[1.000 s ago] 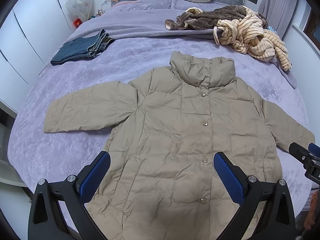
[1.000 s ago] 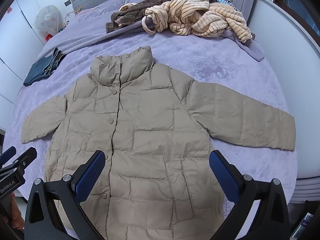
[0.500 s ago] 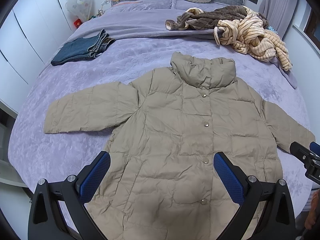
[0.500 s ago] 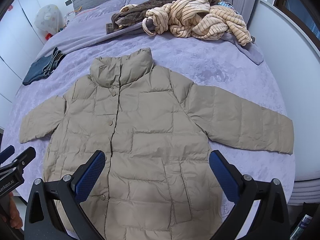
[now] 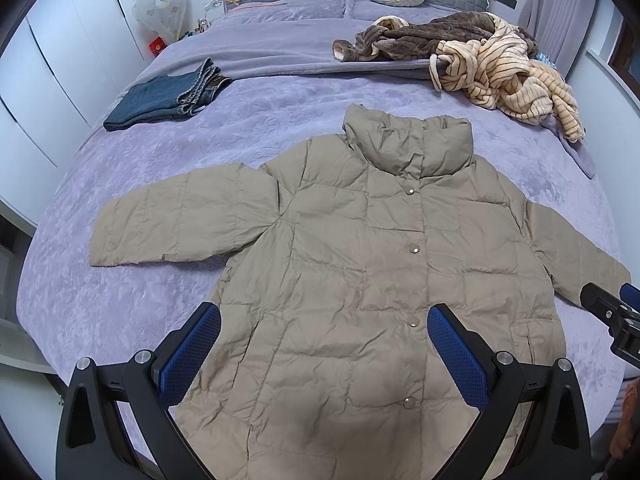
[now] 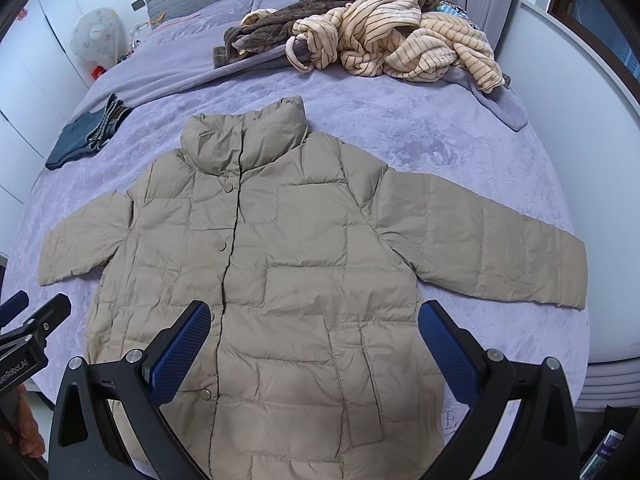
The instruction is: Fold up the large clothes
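Bare bedspread [image 5: 256, 128] around jacket [image 5: 360, 264] passable; folded jeans [image 5: 168, 98] far-left, robe heap [image 5: 492, 60] far-right block.

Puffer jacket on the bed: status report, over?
Left gripper open, right gripper open, both empty. Beige puffer jacket flat on bed, snapped shut, sleeves spread, unfolded. Nothing in the way.

So the beige puffer jacket [image 5: 360, 264] is laid out flat on its back in front of me, snapped shut down the front, stand-up collar at the far end, both sleeves spread out sideways, hem nearest me, fabric pretty wrinkly.
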Motion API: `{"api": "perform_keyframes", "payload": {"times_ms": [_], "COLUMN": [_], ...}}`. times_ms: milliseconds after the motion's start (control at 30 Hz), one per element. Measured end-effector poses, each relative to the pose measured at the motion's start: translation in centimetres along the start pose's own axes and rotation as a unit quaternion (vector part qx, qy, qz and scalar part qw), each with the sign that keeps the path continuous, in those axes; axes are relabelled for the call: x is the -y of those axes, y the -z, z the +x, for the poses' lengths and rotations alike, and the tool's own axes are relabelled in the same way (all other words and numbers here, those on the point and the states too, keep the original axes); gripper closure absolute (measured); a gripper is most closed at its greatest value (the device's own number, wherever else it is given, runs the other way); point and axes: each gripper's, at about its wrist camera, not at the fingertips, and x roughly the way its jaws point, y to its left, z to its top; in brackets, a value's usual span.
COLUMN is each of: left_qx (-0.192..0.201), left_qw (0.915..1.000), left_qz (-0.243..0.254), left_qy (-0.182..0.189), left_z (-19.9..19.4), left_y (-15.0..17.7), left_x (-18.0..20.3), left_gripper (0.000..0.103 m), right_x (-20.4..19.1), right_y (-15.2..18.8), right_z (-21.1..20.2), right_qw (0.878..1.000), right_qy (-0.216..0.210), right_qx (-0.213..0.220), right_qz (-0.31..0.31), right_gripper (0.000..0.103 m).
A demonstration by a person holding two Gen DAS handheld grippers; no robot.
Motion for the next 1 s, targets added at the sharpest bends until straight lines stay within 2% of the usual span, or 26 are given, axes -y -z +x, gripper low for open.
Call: {"api": "perform_keyframes", "payload": {"times_ms": [1000], "left_qx": [-0.001], "left_qw": [1.0000], "left_qz": [-0.001], "left_qy": [0.000], "left_z": [-0.02], "left_y": [-0.10], "left_x": [-0.32], "left_gripper": [0.000], "right_x": [-0.18], "right_y": [0.12], "right_z": [-0.01], "right_qw": [1.000], "right_qy": [0.002], "right_qx": [0.001], "right_qz": [0.000], "right_gripper": [0.000]}}
